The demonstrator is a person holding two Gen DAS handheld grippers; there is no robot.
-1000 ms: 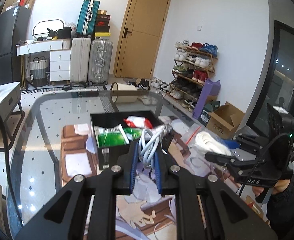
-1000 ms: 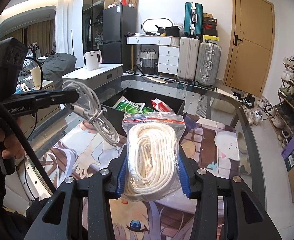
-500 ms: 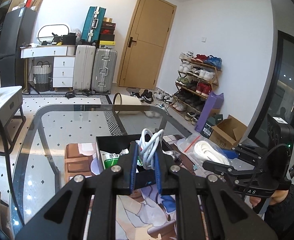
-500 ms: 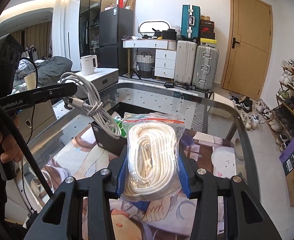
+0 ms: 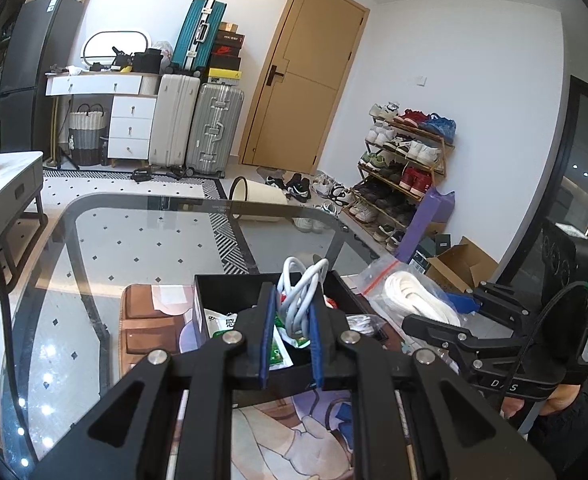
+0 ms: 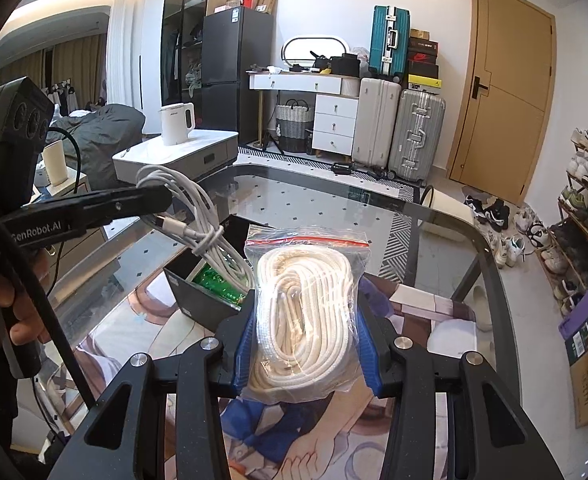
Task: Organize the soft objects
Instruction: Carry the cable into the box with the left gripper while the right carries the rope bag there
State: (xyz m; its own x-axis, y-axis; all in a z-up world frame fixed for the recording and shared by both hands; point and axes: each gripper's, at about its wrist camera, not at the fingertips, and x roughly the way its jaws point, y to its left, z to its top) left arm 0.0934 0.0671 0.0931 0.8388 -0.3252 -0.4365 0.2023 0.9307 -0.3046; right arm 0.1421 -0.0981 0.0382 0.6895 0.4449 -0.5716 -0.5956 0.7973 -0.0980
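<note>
My left gripper [image 5: 291, 328] is shut on a coiled white charging cable [image 5: 300, 300] and holds it above the black box [image 5: 229, 292]; the cable also shows in the right wrist view [image 6: 197, 224], hanging over the box [image 6: 197, 300]. The box holds green and red packets [image 5: 223, 324]. My right gripper [image 6: 306, 344] is shut on a clear zip bag of white rope [image 6: 306, 308], held above the table to the right of the box; the bag also shows in the left wrist view [image 5: 410, 300].
The glass table [image 5: 133, 248] carries a printed mat [image 6: 141, 332] under the box. Around the table stand a white side table with a kettle [image 6: 175, 124], suitcases [image 6: 398, 128], a shoe rack [image 5: 406, 160] and a cardboard box [image 5: 462, 264].
Both grippers have risen and tilted up, so the box sits lower in both views. The cable now hangs over the box. Both grips are unchanged.
</note>
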